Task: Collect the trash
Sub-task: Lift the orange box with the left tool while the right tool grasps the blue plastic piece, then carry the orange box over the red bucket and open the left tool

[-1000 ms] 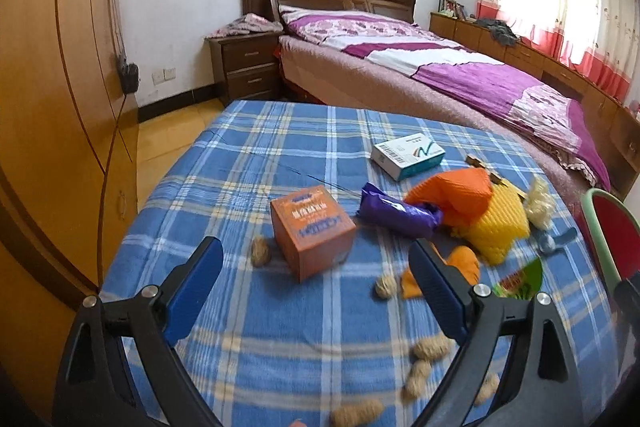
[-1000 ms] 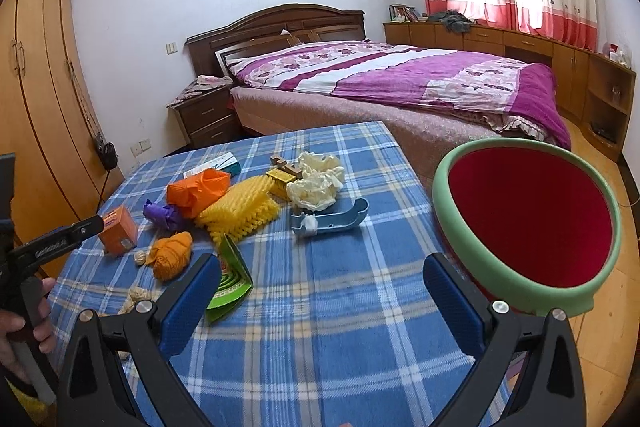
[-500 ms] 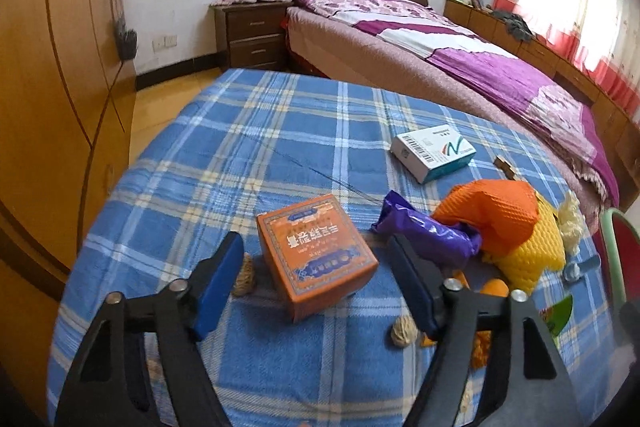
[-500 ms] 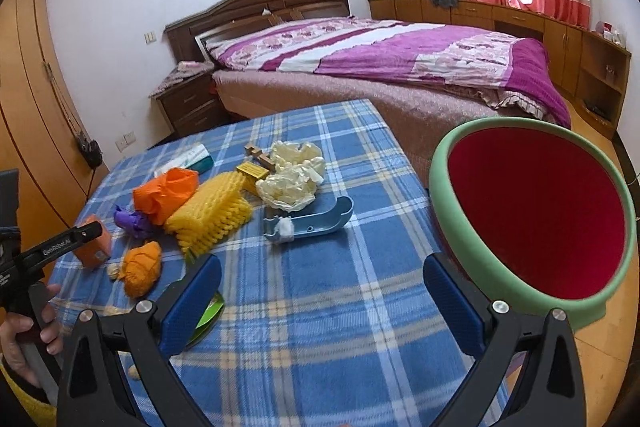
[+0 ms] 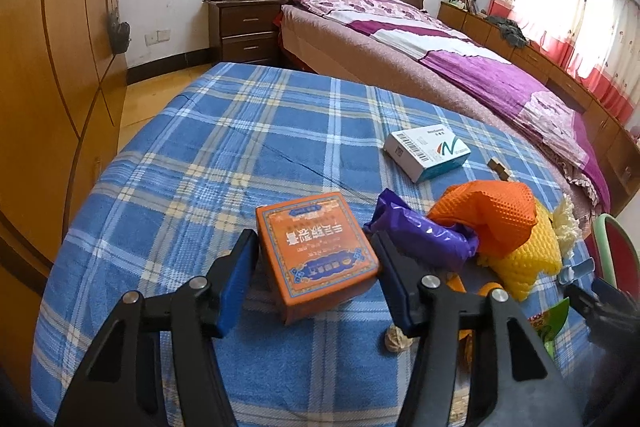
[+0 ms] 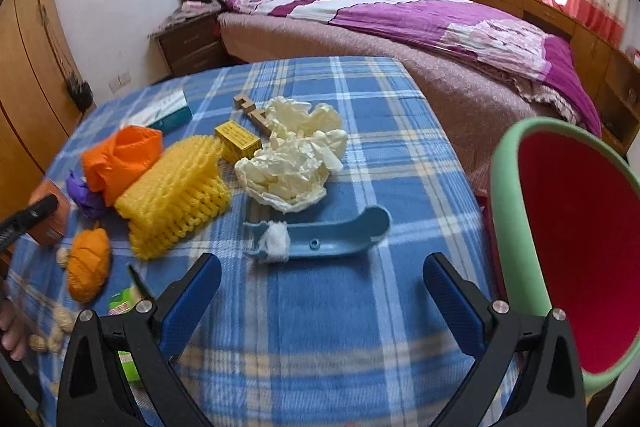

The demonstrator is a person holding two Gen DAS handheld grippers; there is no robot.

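An orange box lies on the blue plaid table. My left gripper is open and straddles the box, one finger on each side, close to its sides. A purple wrapper, orange foam net and yellow foam net lie right of it. My right gripper is open and empty, low over the table in front of a blue plastic piece with a white wad. Crumpled cream paper lies behind that. The orange box also shows at the right wrist view's left edge.
A green-rimmed red bin stands off the table's right edge. A white-teal carton, a small yellow box, wooden blocks, an orange wad, a green wrapper and peanuts lie on the table. A bed stands behind.
My left gripper moved forward and down until its fingers came around the orange box, narrowing a little. My right gripper moved forward and lower toward the blue plastic piece.
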